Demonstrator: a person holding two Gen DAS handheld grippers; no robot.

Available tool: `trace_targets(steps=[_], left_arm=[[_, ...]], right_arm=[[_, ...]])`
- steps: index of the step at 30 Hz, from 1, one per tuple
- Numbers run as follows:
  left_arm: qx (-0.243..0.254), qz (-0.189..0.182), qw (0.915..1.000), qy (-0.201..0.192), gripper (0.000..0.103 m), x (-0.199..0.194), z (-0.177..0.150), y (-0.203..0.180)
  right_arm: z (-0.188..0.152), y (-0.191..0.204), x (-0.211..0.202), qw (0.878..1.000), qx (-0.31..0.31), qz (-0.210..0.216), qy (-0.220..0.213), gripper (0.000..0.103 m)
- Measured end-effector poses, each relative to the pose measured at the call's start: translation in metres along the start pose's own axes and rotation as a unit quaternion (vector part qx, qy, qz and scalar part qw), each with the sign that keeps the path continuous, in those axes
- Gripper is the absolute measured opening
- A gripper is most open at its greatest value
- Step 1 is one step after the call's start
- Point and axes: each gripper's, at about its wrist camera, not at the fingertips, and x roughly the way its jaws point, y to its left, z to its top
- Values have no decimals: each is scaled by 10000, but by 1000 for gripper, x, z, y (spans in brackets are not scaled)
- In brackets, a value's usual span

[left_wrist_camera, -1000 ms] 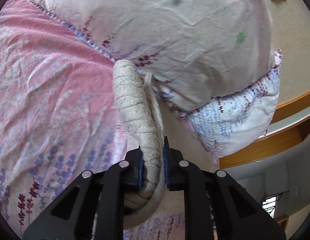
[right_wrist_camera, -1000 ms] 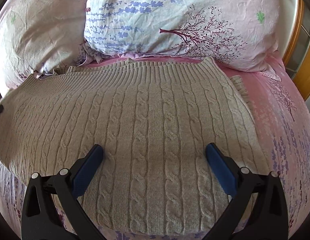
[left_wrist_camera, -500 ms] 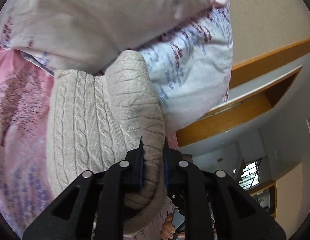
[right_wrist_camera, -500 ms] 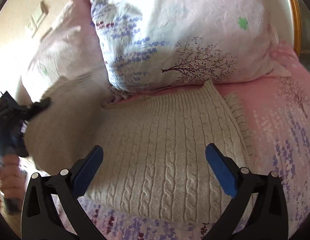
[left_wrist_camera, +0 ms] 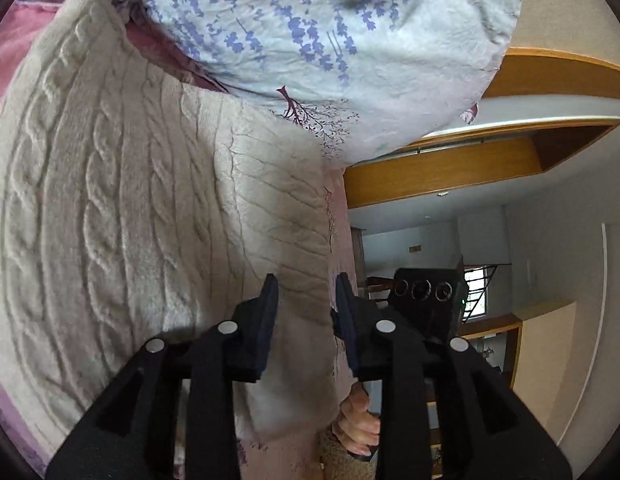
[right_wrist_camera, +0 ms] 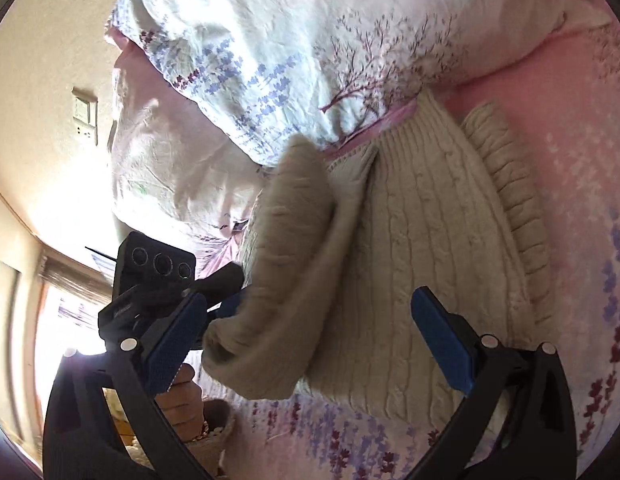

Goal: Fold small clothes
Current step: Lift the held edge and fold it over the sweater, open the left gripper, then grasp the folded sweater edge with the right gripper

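Note:
A beige cable-knit sweater (left_wrist_camera: 129, 200) lies on the pink bedspread (right_wrist_camera: 570, 120) below the pillows. One side is folded over its body, and that thick fold (right_wrist_camera: 277, 288) hangs toward the bed's edge. My left gripper (left_wrist_camera: 305, 312) is opening its jaws. The fold's edge still sits between them, but a strip of bedspread shows beside one pad, so they no longer pinch it. In the right wrist view the left gripper (right_wrist_camera: 225, 300) is at the fold's left edge. My right gripper (right_wrist_camera: 307, 344) stands wide open over the sweater's lower part, holding nothing.
Two floral pillows (right_wrist_camera: 289, 40) press against the sweater's collar end. A wooden bed frame (left_wrist_camera: 450, 168) and the open room lie past the bed's edge. The right gripper's camera housing (left_wrist_camera: 426, 300) and the hand holding it (left_wrist_camera: 358, 420) are close beside my left fingers.
The left gripper carried the pinched sweater edge across over the sweater's body, then its jaws widened. The right gripper swung and rolled to face the fold, staying open.

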Motion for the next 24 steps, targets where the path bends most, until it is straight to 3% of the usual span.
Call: trace_targets(steps=[4,8,10,17,19,21,24], left_arm=[[512,699,9954,-411,41,-40,-5,-11],[748,1627,9810,-748,44,-76,-9,-3],[829,1938,9739,-841,44,-85,-11,0],[1026,2661,9531,-1014,46,-105,-22,21],[1070,2844,9476,-991,47,-106,-24,25],[1074,2895,9463,-962,47,-105,-25,26],[1078,2887,9463,-976,48,-106,-24,28]], right_arm=[[2,3,9,9998,29,-90,166,102],[8,4,19,9990,110,-353,246,100],[9,9,23,9987,12,-448,254,89],[12,9,41,9968,13,-707,385,67],[13,7,47,9960,52,-780,439,46],[12,8,52,9954,7,-853,435,28],[10,18,55,9952,-263,-905,247,21]])
